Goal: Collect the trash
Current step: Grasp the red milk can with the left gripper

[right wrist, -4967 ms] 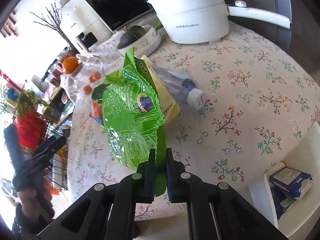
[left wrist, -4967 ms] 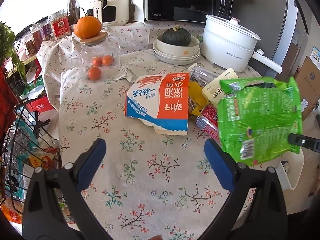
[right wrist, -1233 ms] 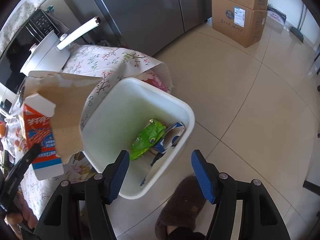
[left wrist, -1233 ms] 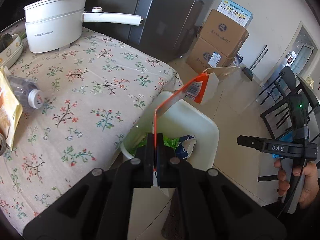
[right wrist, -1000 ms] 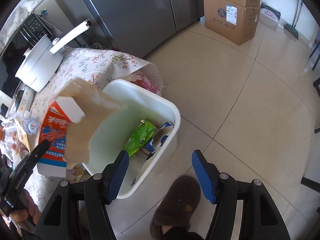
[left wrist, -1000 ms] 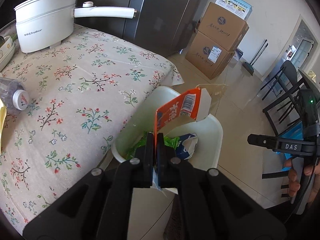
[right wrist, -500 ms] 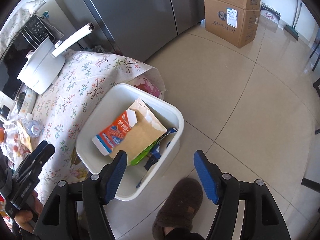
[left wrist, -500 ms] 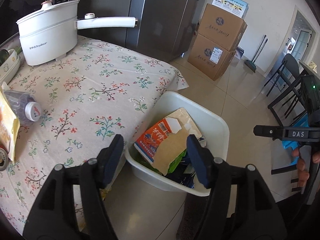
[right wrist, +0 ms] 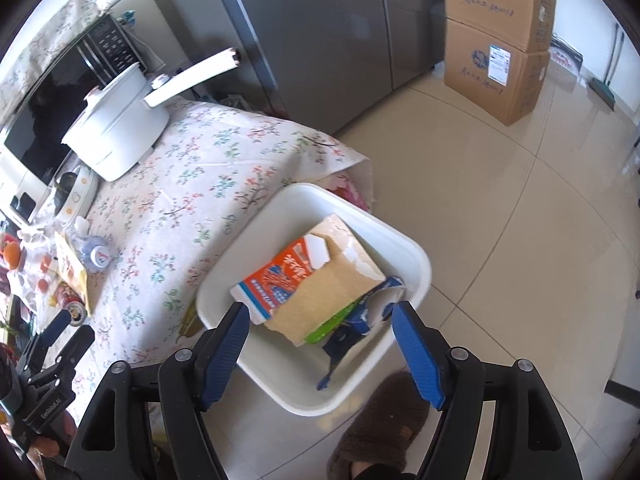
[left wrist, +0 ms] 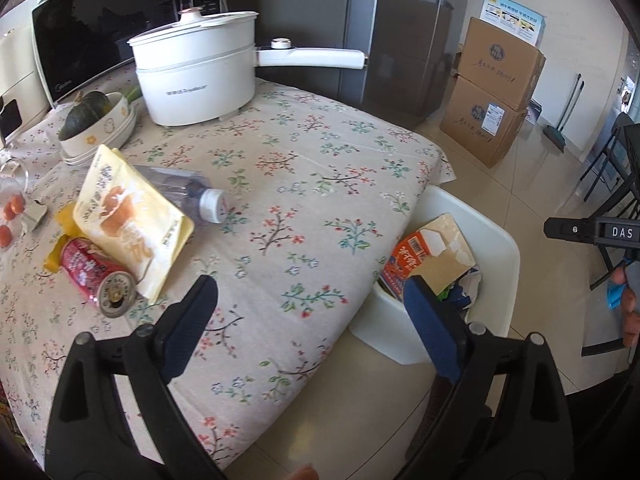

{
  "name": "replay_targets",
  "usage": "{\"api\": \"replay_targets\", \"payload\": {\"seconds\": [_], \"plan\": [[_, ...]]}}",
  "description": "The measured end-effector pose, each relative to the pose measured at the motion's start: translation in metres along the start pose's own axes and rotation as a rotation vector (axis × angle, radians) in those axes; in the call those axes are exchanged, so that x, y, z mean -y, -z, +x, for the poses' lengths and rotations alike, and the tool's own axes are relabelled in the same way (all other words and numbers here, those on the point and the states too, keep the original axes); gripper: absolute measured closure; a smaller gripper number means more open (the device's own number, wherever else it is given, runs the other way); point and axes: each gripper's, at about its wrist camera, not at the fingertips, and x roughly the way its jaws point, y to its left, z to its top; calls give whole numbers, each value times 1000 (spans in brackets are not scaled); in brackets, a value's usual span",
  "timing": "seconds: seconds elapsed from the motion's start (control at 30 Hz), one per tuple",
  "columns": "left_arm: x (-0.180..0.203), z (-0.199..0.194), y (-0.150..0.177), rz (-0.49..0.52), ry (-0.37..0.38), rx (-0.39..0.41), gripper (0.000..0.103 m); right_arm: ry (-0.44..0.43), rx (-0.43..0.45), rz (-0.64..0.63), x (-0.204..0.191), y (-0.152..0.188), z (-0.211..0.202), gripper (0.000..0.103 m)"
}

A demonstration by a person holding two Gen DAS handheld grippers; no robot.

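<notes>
Floral-clothed table (left wrist: 304, 184) with pot (left wrist: 196, 80), bottle (left wrist: 188, 196), pouch (left wrist: 128, 220), can (left wrist: 96, 276).

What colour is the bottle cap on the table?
White cap; left wrist view shows it best.

carton (right wrist: 304, 280) in bin (right wrist: 416, 256) | bin beside table (right wrist: 224, 168) (on floor)

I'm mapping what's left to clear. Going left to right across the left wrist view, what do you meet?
Red can → yellow snack bag → plastic bottle → white bin holding the torn carton.
</notes>
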Motion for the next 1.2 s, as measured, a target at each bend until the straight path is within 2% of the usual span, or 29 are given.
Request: {"api": "replay_targets", "payload": {"seconds": [0.13, 0.23, 0.63, 0.87, 1.1, 1.2], "plan": [[-26, -6, 1, -47, -70, -26, 8, -4, -2, -44, -25, -1, 3, 24], [-54, -7, 1, -131, -124, -67, 8, 0, -9, -77, -43, -3, 7, 24], [-150, 7, -2, -425, -236, -143, 8, -11, -25, -200, -114, -11, 21, 23], [-188, 31, -1, -579, -234, -158, 9, -10, -32, -281, -160, -13, 34, 22], [-204, 57, 3, -648, -207, -201, 33, -11, -50, -329, -192, -12, 48, 22], [-207, 61, 6, -680, -176, -205, 35, -5, -57, -347, -203, -9, 54, 22]]}}
